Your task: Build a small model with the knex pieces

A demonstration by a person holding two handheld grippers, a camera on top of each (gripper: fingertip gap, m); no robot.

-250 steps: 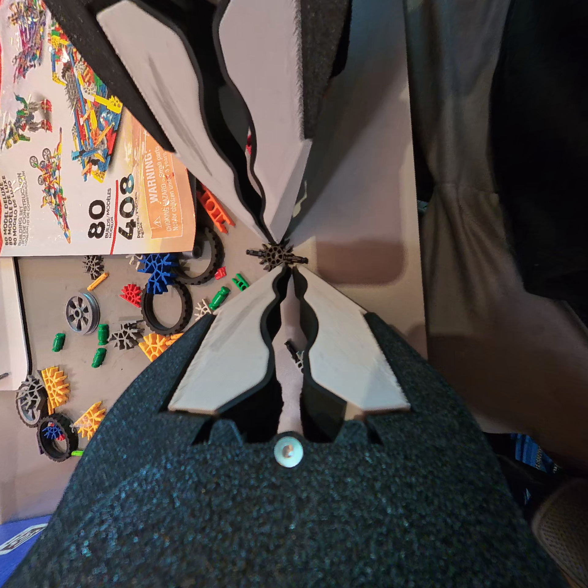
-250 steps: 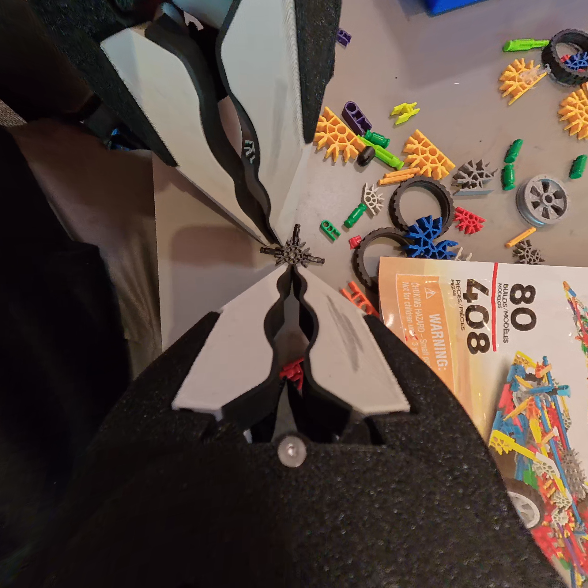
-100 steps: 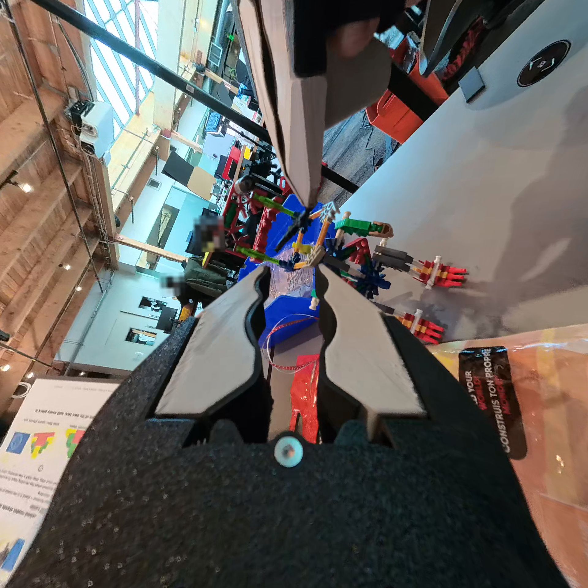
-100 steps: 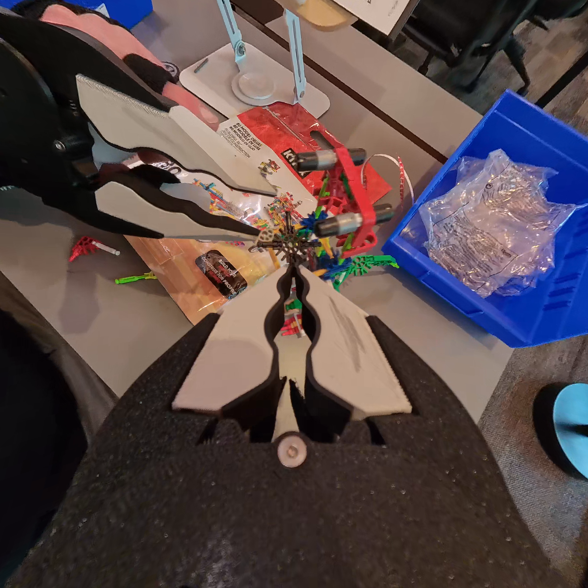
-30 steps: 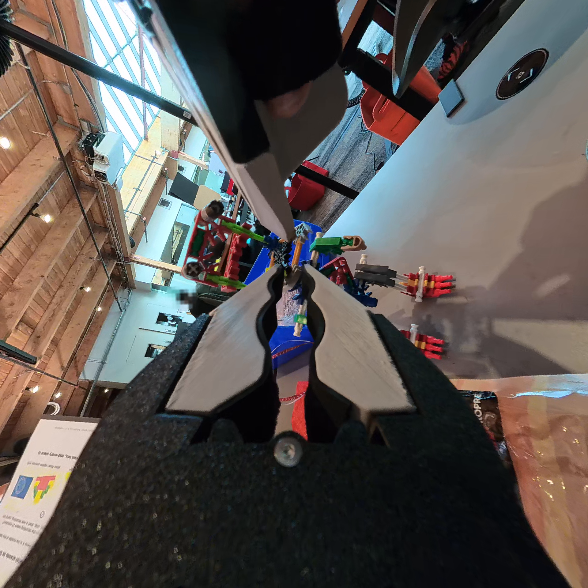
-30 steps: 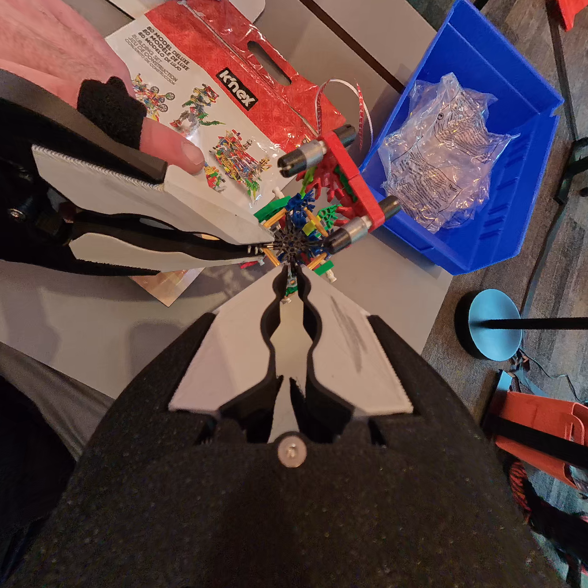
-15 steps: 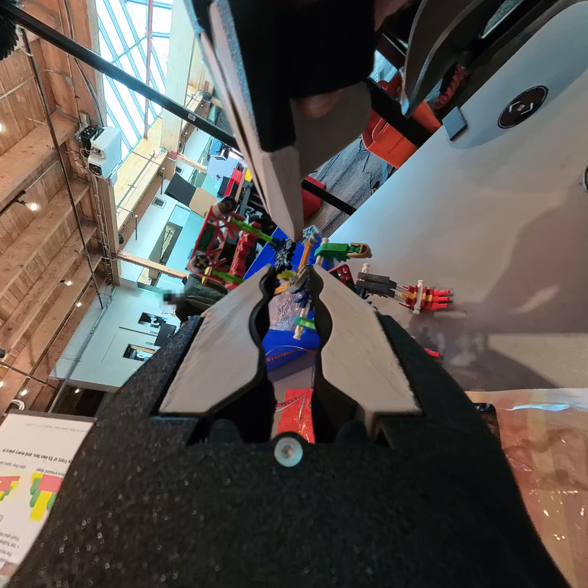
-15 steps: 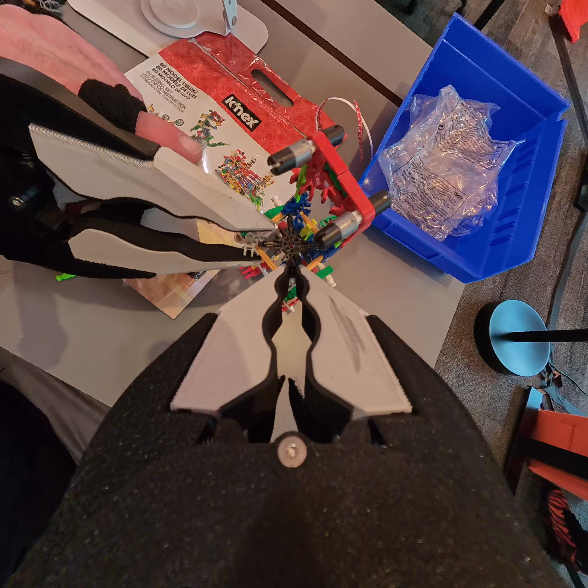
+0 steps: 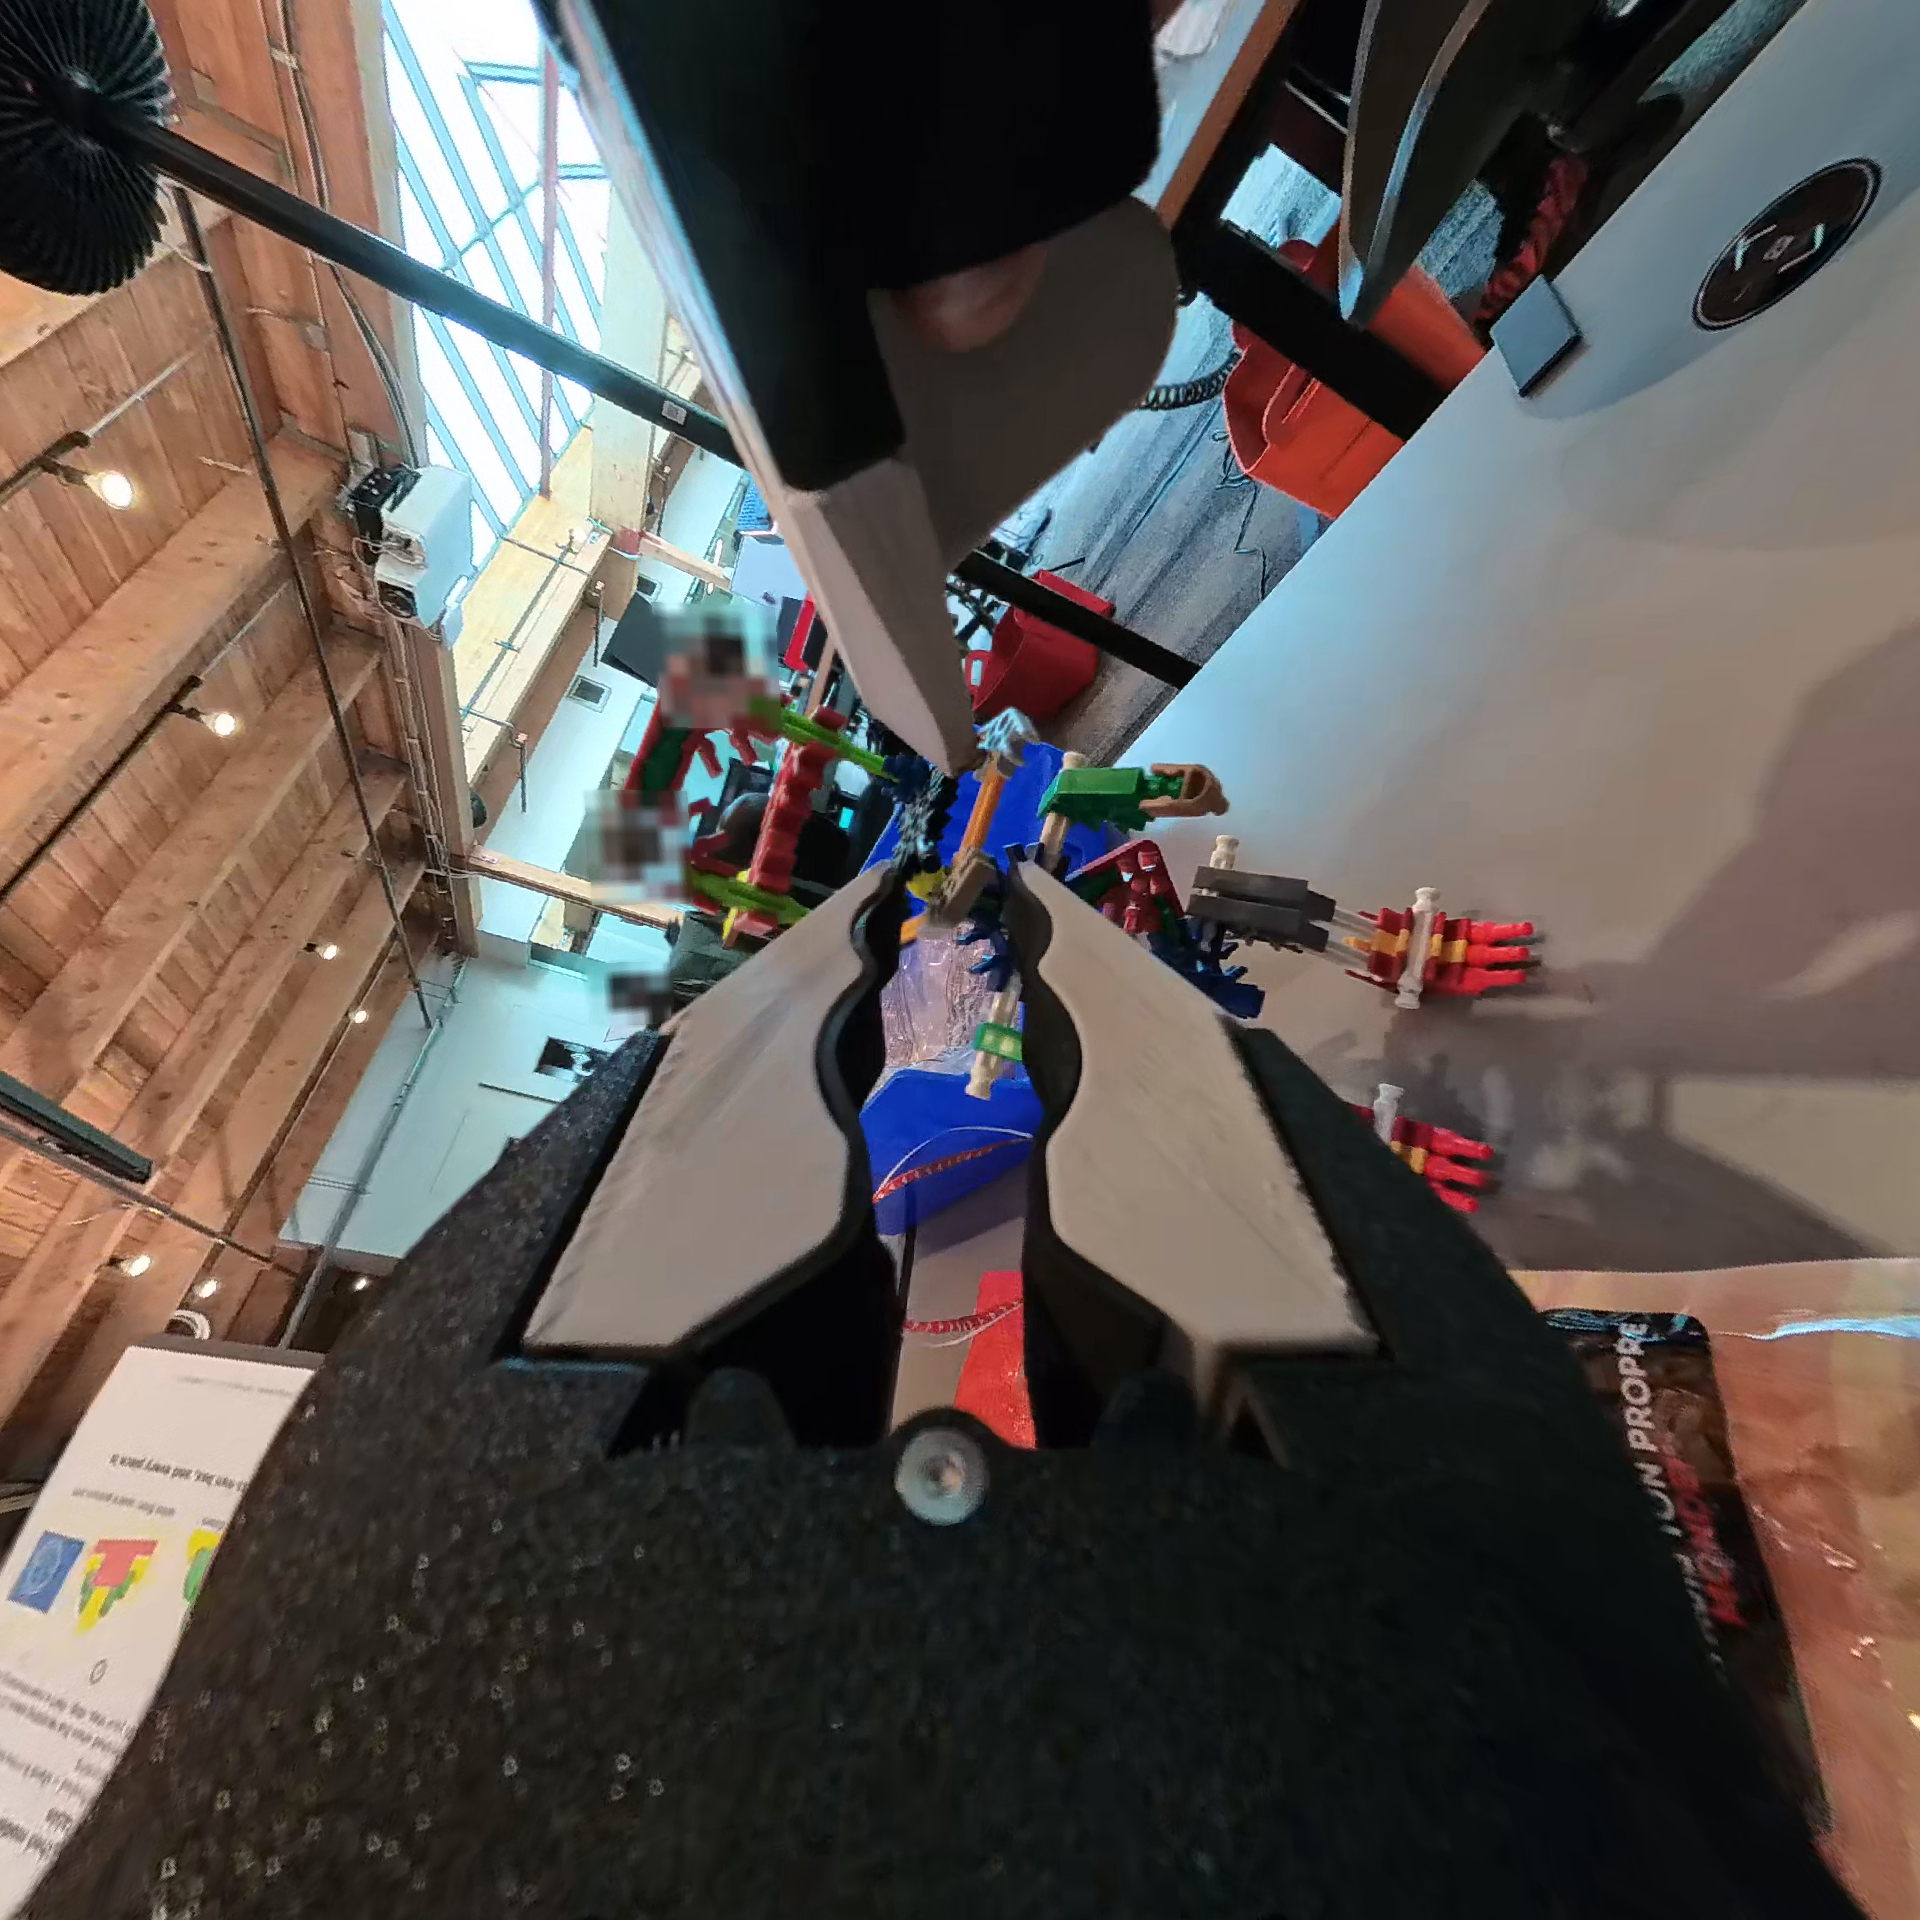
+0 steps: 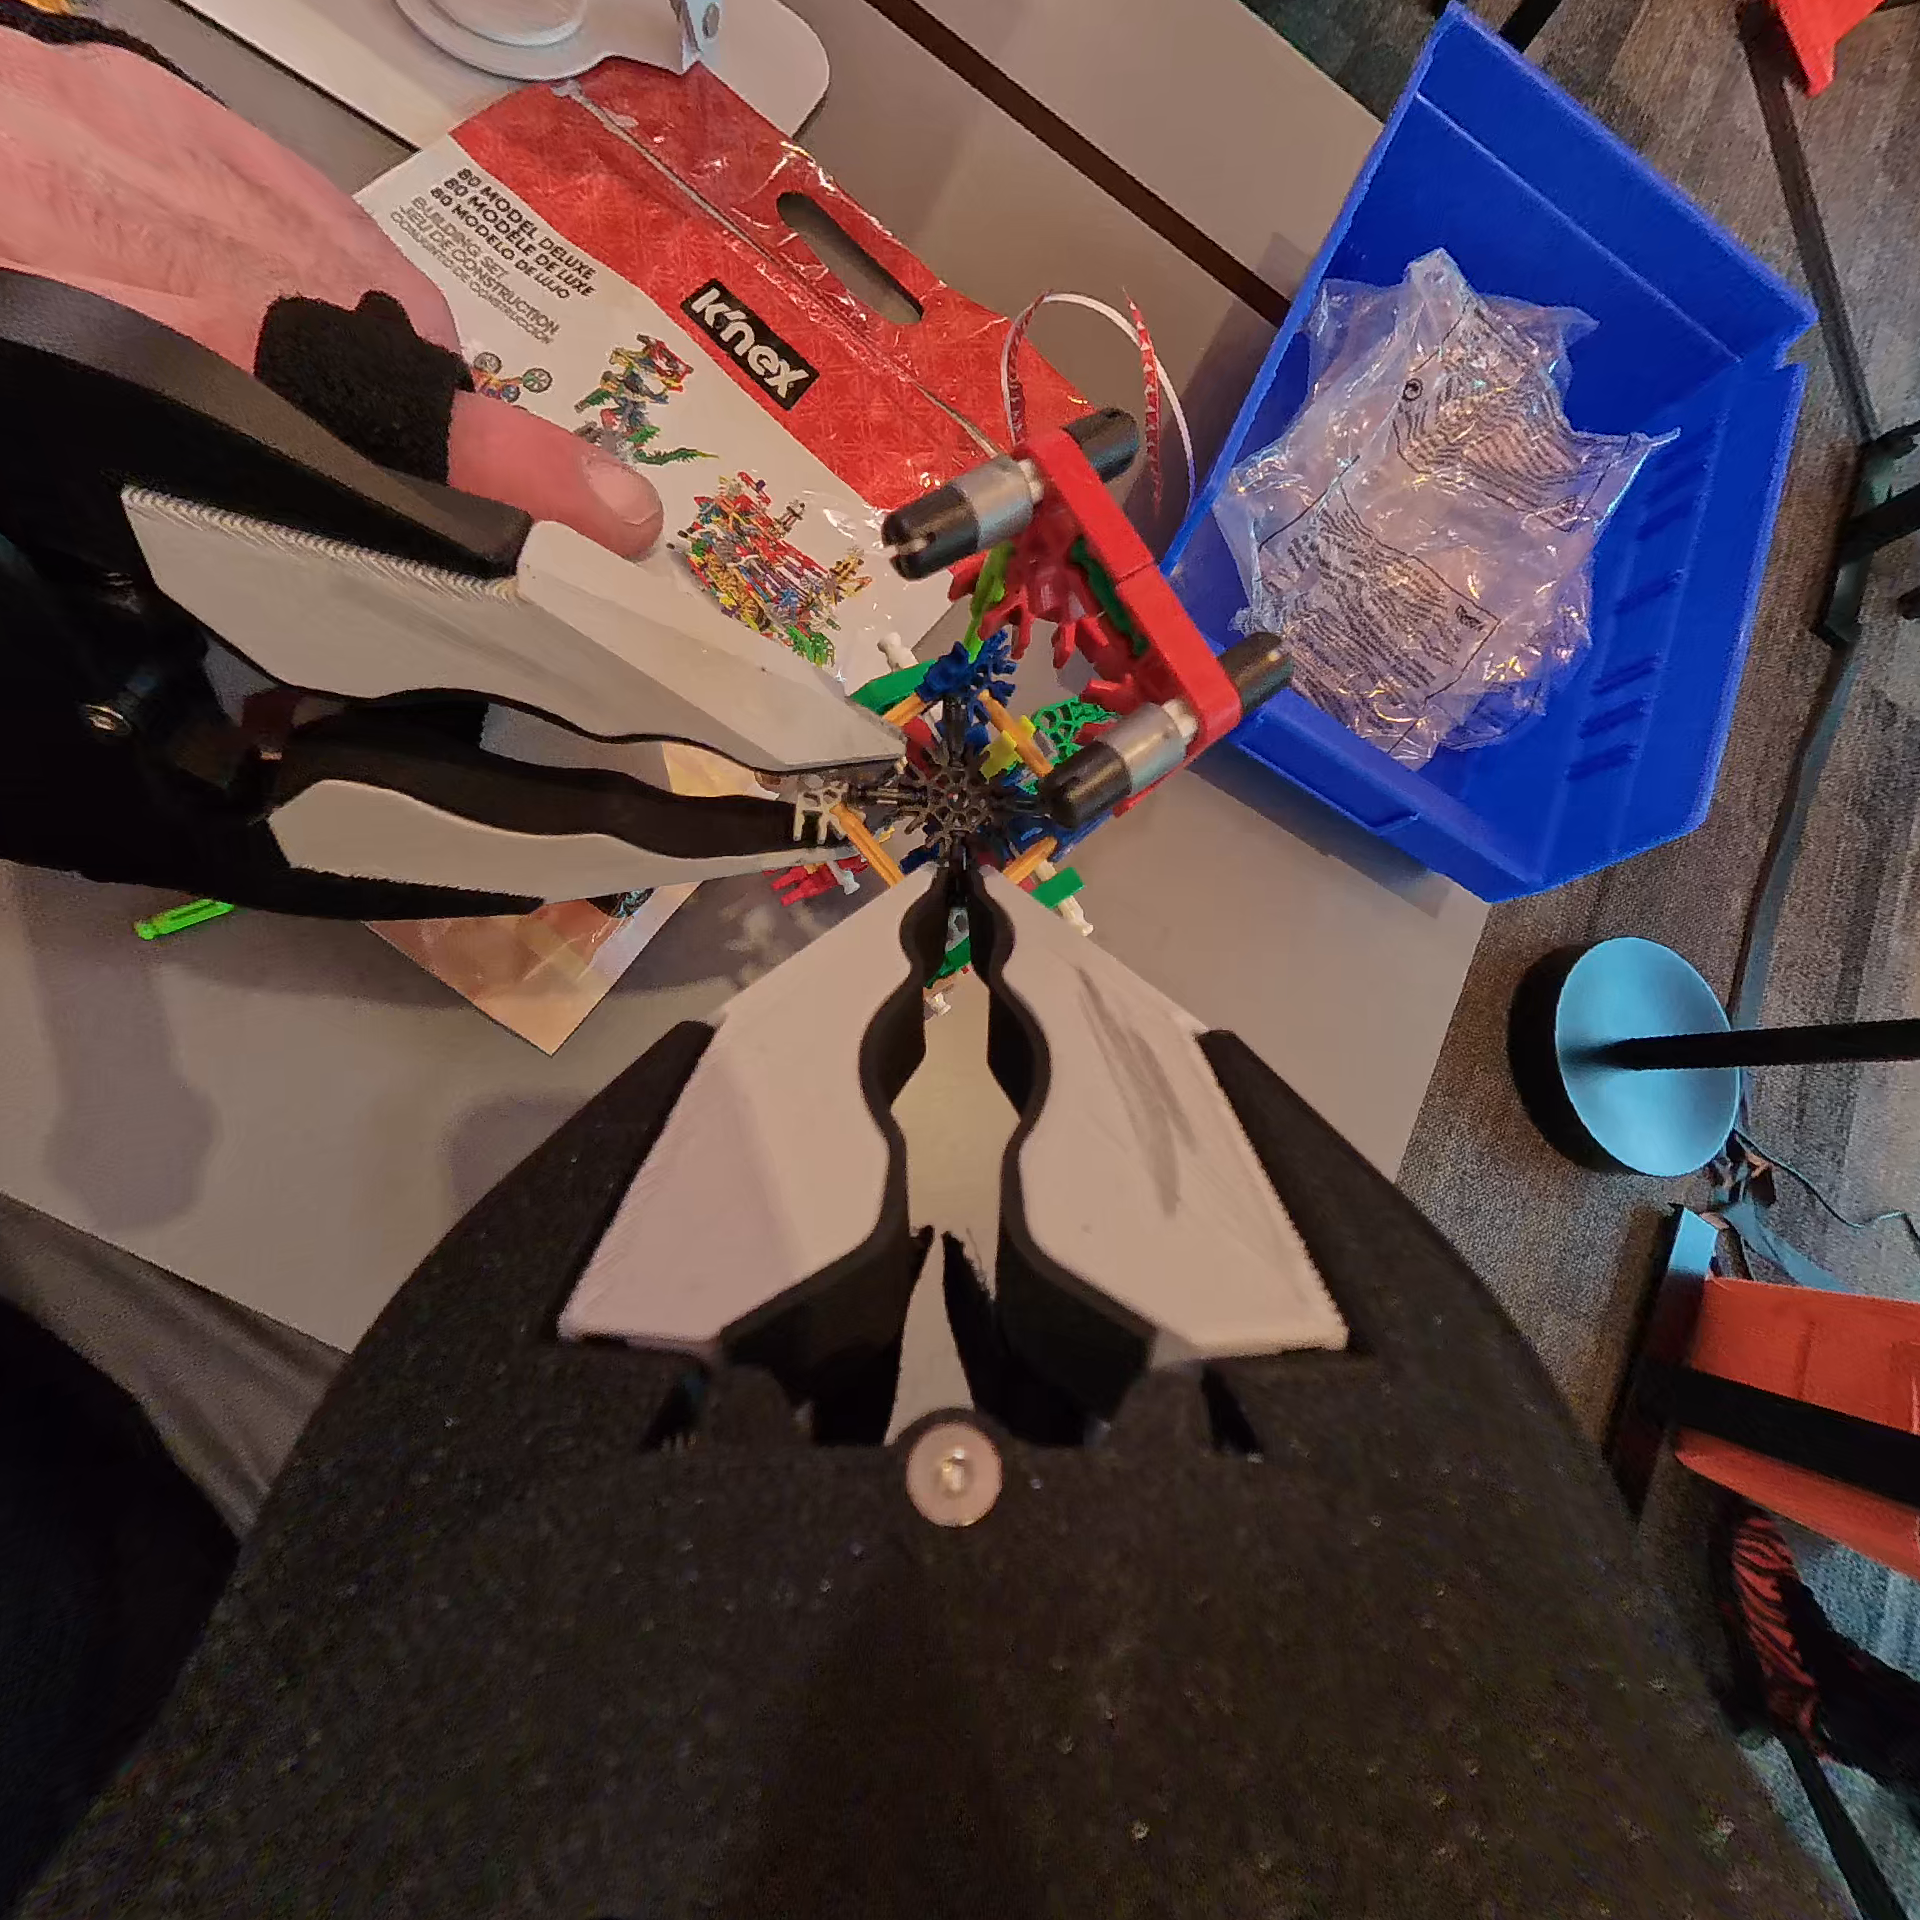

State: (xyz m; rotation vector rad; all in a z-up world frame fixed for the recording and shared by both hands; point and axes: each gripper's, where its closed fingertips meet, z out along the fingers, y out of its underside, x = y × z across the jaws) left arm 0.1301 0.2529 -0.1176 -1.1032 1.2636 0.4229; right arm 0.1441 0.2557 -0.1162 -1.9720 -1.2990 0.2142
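Jaws parted on left gripper [image 9: 951, 888] — right gripper [image 10: 954, 878] pinches black connector [image 10: 951, 795].

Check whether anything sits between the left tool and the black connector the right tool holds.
Nothing visible does. The left tool, open, lies right beside the black connector in the right tool; only a small white connector sits at its tips.
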